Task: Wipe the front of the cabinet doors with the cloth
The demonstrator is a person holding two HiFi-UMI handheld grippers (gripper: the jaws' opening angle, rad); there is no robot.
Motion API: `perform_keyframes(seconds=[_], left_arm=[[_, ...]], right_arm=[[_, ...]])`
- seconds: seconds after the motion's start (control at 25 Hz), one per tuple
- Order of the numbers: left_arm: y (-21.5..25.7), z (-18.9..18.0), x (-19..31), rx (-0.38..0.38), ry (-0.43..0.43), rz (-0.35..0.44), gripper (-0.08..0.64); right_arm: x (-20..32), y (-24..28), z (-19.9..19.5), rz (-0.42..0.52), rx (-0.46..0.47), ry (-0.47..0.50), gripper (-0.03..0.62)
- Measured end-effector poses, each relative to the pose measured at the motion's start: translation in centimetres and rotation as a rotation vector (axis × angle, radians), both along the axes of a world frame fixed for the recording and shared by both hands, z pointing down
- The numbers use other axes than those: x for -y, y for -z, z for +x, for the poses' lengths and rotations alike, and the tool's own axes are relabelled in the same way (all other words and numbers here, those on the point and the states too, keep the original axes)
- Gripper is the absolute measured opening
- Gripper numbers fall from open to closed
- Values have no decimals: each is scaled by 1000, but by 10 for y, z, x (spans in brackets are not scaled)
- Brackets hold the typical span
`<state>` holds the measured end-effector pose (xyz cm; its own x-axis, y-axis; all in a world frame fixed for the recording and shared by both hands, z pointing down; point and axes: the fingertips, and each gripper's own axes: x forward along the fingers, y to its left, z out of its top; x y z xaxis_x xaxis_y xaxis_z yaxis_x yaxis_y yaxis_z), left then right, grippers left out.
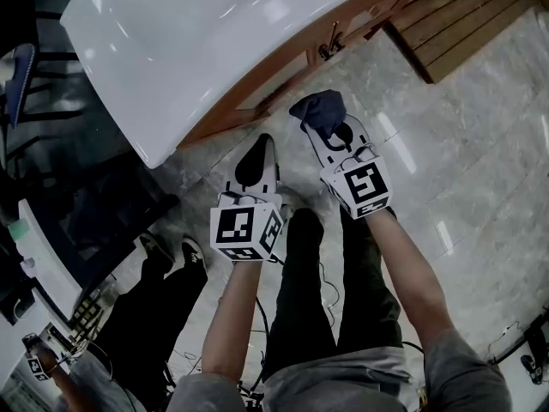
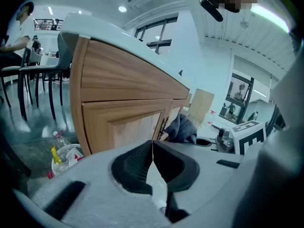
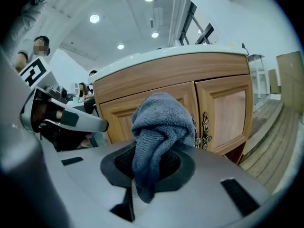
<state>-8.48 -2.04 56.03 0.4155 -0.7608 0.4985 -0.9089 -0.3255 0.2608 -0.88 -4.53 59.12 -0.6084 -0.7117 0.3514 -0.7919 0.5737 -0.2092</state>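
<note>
A wooden cabinet with panelled doors [image 3: 223,113] and ornate metal handles [image 3: 205,127] stands under a white countertop [image 1: 197,33]. My right gripper [image 3: 152,163] is shut on a blue-grey cloth [image 3: 159,127], bunched up and held a short way in front of the doors; the cloth [image 1: 319,110] lies close to the cabinet in the head view. My left gripper [image 2: 152,158] is shut with nothing in it, its jaws meeting, and it hangs just left of the right gripper [image 1: 330,131], facing the left door [image 2: 126,127].
A white basket [image 2: 66,158] with a bottle sits on the floor left of the cabinet. A slatted wooden platform [image 1: 463,15] lies to the right. Another person's legs and shoes [image 1: 171,256] stand at the left. Chairs [image 2: 38,75] stand beyond the cabinet's end.
</note>
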Motion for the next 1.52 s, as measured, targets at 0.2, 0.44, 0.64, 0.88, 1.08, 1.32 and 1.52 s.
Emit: perform_keyframes(seconds=[0.2, 0.44, 0.64, 0.88, 1.08, 1.32, 1.52], left_arm=[[-7, 13, 6, 1, -4, -15, 12], [-16, 25, 15, 3, 0, -40, 12], [-21, 31, 24, 9, 4, -48, 12], [-26, 35, 36, 14, 20, -61, 12], [-32, 36, 45, 11, 34, -74, 12], [-42, 34, 47, 10, 51, -97, 12], [-46, 32, 48, 7, 55, -104, 12]], right_arm=[[16, -11, 19, -18, -12, -31, 57], [39, -24, 31, -46, -21, -50, 57], [62, -36, 34, -66, -40, -41, 57], [85, -50, 37, -104, -47, -25, 57], [97, -56, 35, -116, -50, -7, 57], [99, -60, 34, -100, -57, 30, 57], [99, -58, 30, -110, -27, 47, 55]])
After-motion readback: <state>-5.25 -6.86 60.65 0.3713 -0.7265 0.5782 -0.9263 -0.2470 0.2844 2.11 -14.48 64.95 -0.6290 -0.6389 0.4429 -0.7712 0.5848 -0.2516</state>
